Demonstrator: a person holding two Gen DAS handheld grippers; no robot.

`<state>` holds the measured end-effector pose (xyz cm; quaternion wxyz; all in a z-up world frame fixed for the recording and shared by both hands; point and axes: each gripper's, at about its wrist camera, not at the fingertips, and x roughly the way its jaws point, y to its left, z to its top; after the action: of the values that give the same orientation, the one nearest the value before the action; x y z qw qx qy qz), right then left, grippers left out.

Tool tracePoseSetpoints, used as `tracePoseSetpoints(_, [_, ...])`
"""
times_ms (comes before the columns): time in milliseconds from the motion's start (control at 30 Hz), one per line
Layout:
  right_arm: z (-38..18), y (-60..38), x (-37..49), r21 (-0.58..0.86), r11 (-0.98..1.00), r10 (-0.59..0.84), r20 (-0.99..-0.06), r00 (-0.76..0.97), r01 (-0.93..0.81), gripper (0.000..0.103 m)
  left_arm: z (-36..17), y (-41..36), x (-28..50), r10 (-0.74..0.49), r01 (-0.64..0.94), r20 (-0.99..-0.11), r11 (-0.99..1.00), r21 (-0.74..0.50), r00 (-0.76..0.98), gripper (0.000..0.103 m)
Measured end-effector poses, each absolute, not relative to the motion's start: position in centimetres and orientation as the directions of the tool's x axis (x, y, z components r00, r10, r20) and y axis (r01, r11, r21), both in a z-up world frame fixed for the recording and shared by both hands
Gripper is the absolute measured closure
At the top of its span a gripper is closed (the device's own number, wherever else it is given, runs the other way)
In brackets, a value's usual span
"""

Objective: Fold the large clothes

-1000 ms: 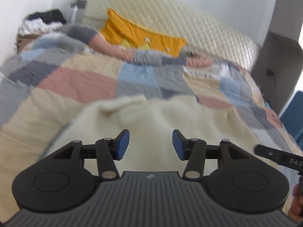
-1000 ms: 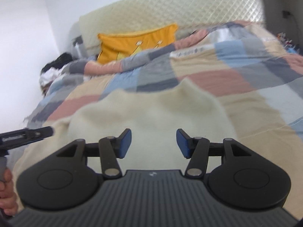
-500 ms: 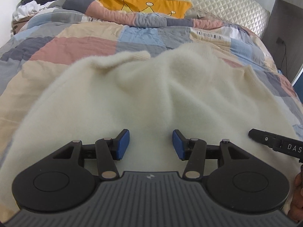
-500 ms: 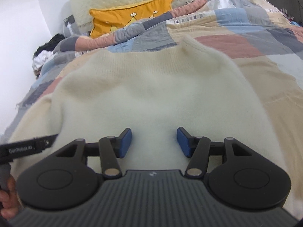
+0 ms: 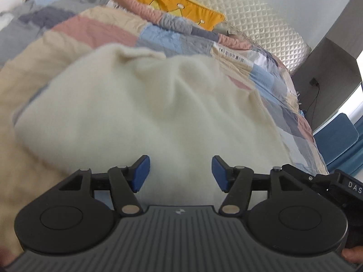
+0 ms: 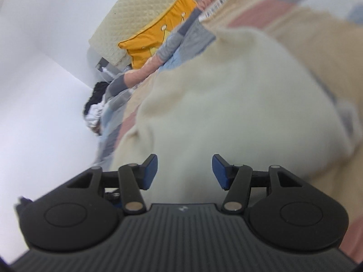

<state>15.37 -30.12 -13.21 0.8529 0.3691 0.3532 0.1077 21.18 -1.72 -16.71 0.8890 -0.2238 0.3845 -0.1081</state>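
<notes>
Both cameras have tilted; cream sweater (image 5: 147, 113) (blurred, seemingly ungripped) on quilt (image 5: 74, 29).

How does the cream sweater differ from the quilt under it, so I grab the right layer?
The cream sweater is one plain colour and looks fuzzy; the patchwork quilt is blocks of pink, blue, grey and beige with stitched seams. The sweater lies bunched, a fold ridge down its middle; the quilt spreads wider across the bed, past the sweater's edges. Both are soft fabric, and neither is gripped: left gripper and right gripper are open.

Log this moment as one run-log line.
task: fold large clothes | left gripper: open, empty | right gripper: open, empty | cream sweater: lying on patchwork quilt, ungrasped | views: tilted, blurred
</notes>
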Motion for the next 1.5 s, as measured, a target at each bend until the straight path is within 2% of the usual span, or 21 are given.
tracePoseSetpoints(100, [-14.0, -29.9, 14.9, 0.743, 0.661, 0.484, -0.528, 0.697, 0.104, 0.045, -17.3, -1.0, 20.1, -0.365, -0.038, -0.651, 0.854, -0.518, 0.665, 0.027])
tracePoseSetpoints(133, [-14.3, -29.7, 15.0, 0.747, 0.655, 0.490, -0.535, 0.688, 0.115, 0.039, -17.6, -0.6, 19.9, -0.363, -0.068, -0.660, 0.844, -0.532, 0.658, 0.026])
tracePoseSetpoints(167, [-14.7, -29.7, 15.1, 0.753, 0.645, 0.495, -0.540, 0.680, 0.128, 0.018, -17.9, -0.2, 19.8, -0.363, -0.098, -0.667, 0.831, -0.547, 0.651, 0.026])
tracePoseSetpoints(200, [-15.1, -29.7, 15.2, 0.764, 0.628, 0.504, -0.542, 0.673, 0.146, 0.006, -18.4, 0.3, 19.6, -0.362, -0.131, -0.676, 0.817, -0.562, 0.641, 0.024])
tracePoseSetpoints(367, [-17.8, -29.9, 16.2, 0.838, 0.494, 0.581, -0.516, 0.629, 0.232, 0.007, -21.1, 2.7, 20.3, -0.405, -0.276, -0.699, 0.712, -0.645, 0.589, 0.021])
tracePoseSetpoints(600, [-21.1, -31.5, 16.9, 0.866, 0.351, 0.547, -0.499, 0.672, 0.357, 0.007, -22.2, 3.1, 21.5, -0.404, -0.316, -0.698, 0.680, -0.661, 0.591, 0.017])
tracePoseSetpoints(933, [-21.4, -34.2, 15.7, 0.902, 0.179, 0.424, -0.432, 0.796, 0.394, 0.007, -23.0, 5.8, 22.2, -0.359, -0.392, -0.614, 0.525, -0.755, 0.702, 0.017])
tracePoseSetpoints(1067, [-21.5, -34.9, 15.0, 0.890, 0.191, 0.371, -0.455, 0.809, 0.413, 0.016, -23.5, 6.4, 22.6, -0.341, -0.410, -0.611, 0.504, -0.760, 0.714, 0.019])
tracePoseSetpoints(1167, [-21.6, -35.0, 15.2, 0.870, 0.229, 0.341, -0.492, 0.801, 0.437, 0.028, -23.2, 6.1, 23.0, -0.296, -0.410, -0.635, 0.558, -0.721, 0.714, 0.028])
tracePoseSetpoints(1267, [-21.6, -35.2, 15.2, 0.852, 0.264, 0.320, -0.520, 0.792, 0.452, 0.042, -23.0, 5.9, 23.1, -0.265, -0.397, -0.641, 0.601, -0.694, 0.720, 0.040])
tracePoseSetpoints(1333, [-21.2, -35.1, 15.4, 0.842, 0.303, 0.307, -0.530, 0.790, 0.447, 0.051, -22.4, 5.6, 23.1, -0.246, -0.378, -0.635, 0.628, -0.680, 0.732, 0.054])
tracePoseSetpoints(1400, [-20.4, -35.1, 15.4, 0.837, 0.342, 0.298, -0.528, 0.795, 0.427, 0.063, -21.8, 5.6, 22.8, -0.233, -0.359, -0.621, 0.645, -0.675, 0.749, 0.062])
tracePoseSetpoints(1500, [-18.7, -35.3, 15.1, 0.845, 0.386, 0.301, -0.495, 0.815, 0.371, 0.069, -20.8, 5.7, 22.4, -0.234, -0.337, -0.601, 0.649, -0.682, 0.764, 0.070])
